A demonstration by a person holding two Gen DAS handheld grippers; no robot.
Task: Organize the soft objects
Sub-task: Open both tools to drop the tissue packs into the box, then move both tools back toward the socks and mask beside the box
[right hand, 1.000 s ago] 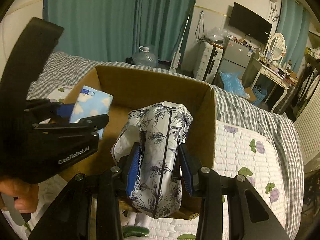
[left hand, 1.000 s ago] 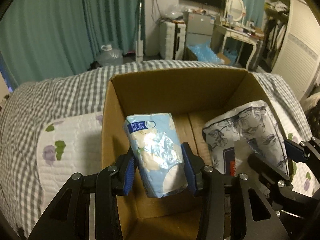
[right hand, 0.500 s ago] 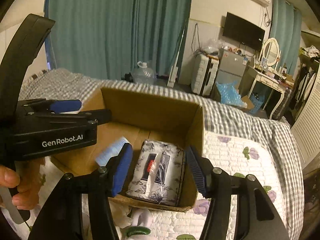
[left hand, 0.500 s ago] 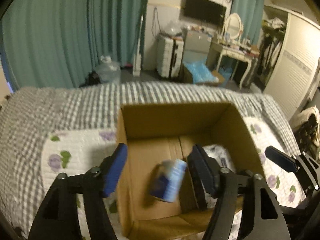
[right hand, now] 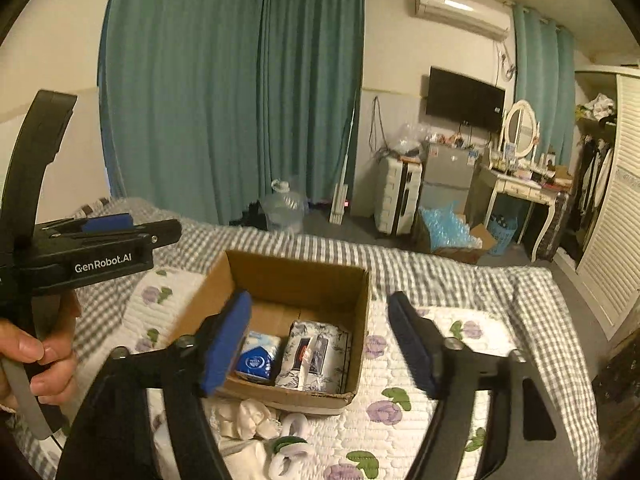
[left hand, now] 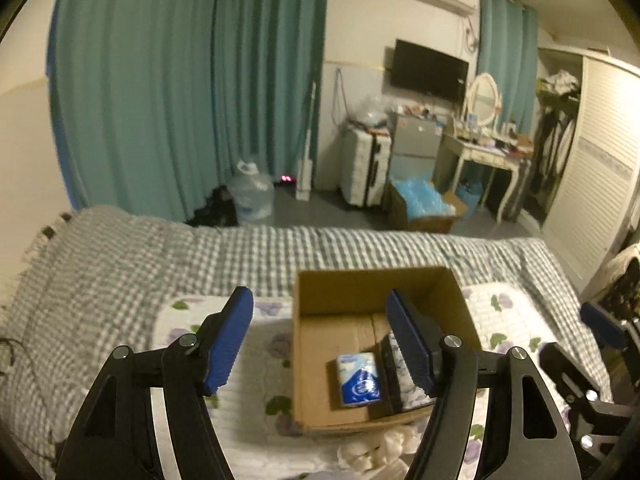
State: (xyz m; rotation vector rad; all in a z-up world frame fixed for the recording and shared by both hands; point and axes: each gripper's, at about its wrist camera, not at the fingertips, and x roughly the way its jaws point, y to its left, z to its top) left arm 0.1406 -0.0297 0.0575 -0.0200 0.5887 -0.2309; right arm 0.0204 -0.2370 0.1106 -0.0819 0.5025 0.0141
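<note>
Presently both grippers, left [left hand: 320, 336] and right [right hand: 320, 340], hang spread and empty above the box [right hand: 362, 292]. Blue pack [right hand: 258, 356] and floral pack [right hand: 316, 354] lie inside, side by side. Risk: a low reach could clip the box rim. Nearby: white cloth [right hand: 244, 420] and rolls [right hand: 294, 426] on the quilt [right hand: 460, 360], against the box front.

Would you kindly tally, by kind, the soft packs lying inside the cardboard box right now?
Blue tissue pack: 1
Floral-print tissue pack: 1
Total in the cardboard box: 2
</note>
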